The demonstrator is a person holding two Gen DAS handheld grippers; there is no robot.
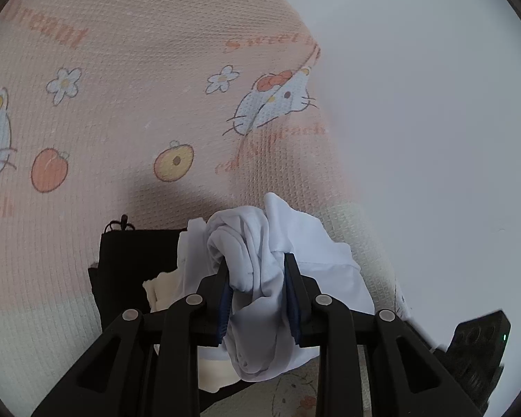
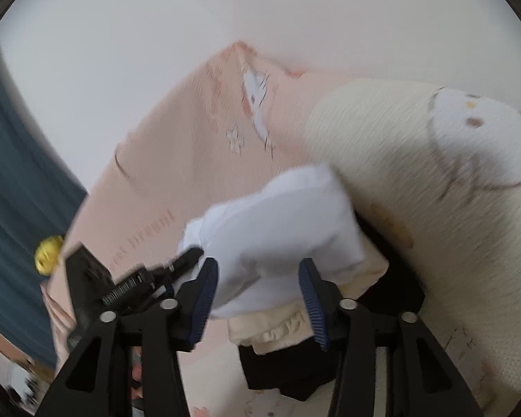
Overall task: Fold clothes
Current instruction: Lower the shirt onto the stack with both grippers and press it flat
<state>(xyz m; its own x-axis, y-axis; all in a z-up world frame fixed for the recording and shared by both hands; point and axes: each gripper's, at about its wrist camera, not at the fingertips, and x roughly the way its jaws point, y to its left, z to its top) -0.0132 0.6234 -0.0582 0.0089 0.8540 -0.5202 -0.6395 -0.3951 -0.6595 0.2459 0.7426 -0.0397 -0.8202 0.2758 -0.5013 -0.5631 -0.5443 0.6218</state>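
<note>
White garment point(image 1: 260, 278): bunched, pinched between the pads of the left gripper point(image 1: 257, 299), above a cream garment point(image 1: 159, 290) and a black garment point(image 1: 128, 264) stacked on the pink cartoon-print sheet point(image 1: 121, 121). Right gripper point(image 2: 258, 299): jaws wide, pads clear of the white cloth between them.

The pink waffle-textured bedcover point(image 1: 128, 111) with cartoon cats carries orange printed words. Far ahead of the fingers, to the left, stands "Dreamt"; ahead and slightly right, "Sweet" (its line runs on under a fold), and below that "peach". The other words are unreadable.
</note>
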